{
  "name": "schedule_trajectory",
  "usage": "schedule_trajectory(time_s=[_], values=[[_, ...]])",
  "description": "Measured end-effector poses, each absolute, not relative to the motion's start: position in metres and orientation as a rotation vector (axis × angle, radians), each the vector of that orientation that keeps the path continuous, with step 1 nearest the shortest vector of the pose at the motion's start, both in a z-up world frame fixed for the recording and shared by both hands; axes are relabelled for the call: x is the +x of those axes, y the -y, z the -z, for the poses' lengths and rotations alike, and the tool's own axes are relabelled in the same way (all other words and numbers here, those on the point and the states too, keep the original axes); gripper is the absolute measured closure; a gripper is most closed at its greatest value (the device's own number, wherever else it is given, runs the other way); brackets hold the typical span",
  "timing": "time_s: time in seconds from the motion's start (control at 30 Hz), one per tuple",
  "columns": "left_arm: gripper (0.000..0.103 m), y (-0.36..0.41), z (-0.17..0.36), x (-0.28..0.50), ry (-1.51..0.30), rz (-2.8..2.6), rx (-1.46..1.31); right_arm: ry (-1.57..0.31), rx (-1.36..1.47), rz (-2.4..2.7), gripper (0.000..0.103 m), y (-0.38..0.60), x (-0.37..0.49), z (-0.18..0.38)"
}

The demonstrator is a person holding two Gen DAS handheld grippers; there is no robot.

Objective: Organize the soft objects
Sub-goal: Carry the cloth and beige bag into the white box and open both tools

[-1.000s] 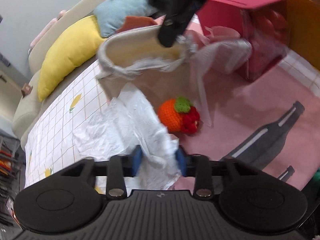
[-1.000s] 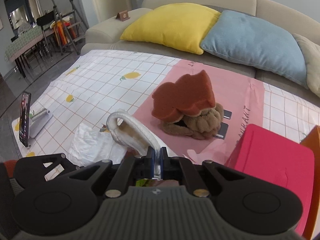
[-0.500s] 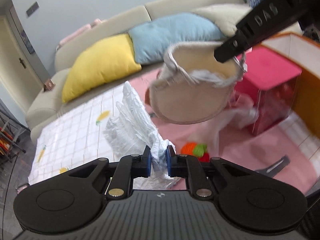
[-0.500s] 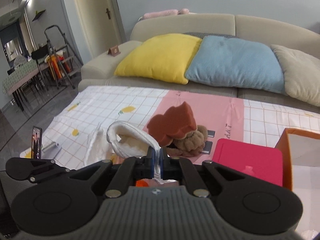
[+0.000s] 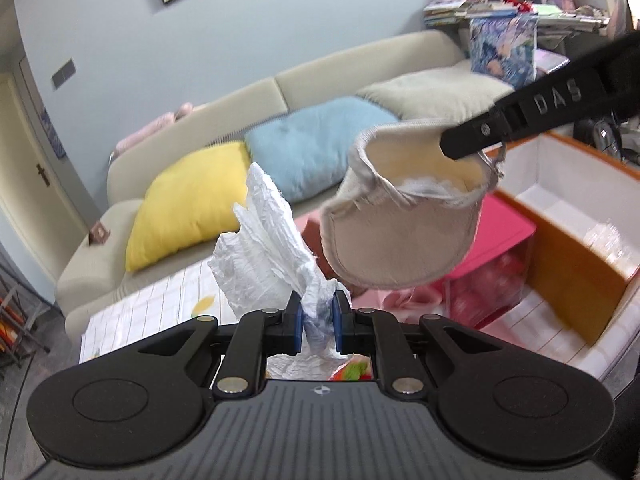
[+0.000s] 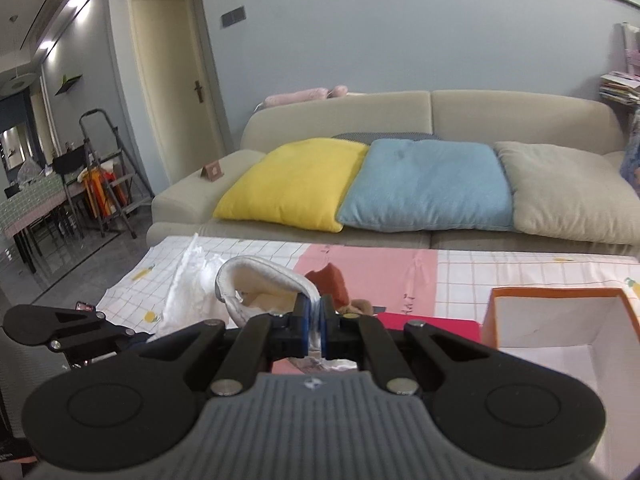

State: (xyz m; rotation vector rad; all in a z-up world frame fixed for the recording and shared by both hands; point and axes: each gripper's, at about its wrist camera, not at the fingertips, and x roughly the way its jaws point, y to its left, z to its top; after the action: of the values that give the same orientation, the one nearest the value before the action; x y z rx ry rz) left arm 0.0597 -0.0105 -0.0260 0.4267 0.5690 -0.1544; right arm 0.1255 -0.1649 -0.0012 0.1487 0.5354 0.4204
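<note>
— left gripper [image 5: 316,322]: clamped on a crumpled white diaper [image 5: 268,248], blue pads pinching its lower bunched end, rest of it fanning up and away above the fingers.
— and the right gripper [image 6: 314,330]?
— shut tight on the rim of a beige padded fabric cup [image 6: 256,284], thin edge of cloth caught between the blue pads. seen from the left wrist, hanging off the black finger up and to the right of the left tongs, open mouth tilted upward, white lining showing inside.
— touching the diaper?
— apart; cup just right of the diaper's top, both lifted clear of the checked cloth [image 6: 520,276] below.
— anything else near the tongs?
— beyond the right tongs, a rust-brown soft piece [image 6: 330,282] on the pink strip. pink box lid [image 6: 432,324] just right of the fingers, then an orange-edged box with white inside [image 6: 560,320] further right.
— under the left tongs?
— sliver of orange and green knitted toy [image 5: 352,372] peeking below the fingers, mostly hidden.
— background?
— beige sofa [image 6: 440,116] straight ahead with a yellow cushion [image 6: 296,184], blue cushion [image 6: 428,184] and grey cushion [image 6: 568,192] in a row.
</note>
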Motion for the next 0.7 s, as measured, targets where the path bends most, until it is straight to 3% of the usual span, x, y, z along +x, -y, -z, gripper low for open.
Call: schedule_trajectory(time_s=[0.37,0.7], values=[[0.087,0.060,-0.001,0.058,-0.479,0.275,0.498,-0.458,0.191,-0.238,0.101,0.245,0.092,-0.018],[0.087,0.136,-0.002,0.082,-0.435,0.505,0.586,-0.495,0.249,0.001,0.101,0.329,0.088,0.007]])
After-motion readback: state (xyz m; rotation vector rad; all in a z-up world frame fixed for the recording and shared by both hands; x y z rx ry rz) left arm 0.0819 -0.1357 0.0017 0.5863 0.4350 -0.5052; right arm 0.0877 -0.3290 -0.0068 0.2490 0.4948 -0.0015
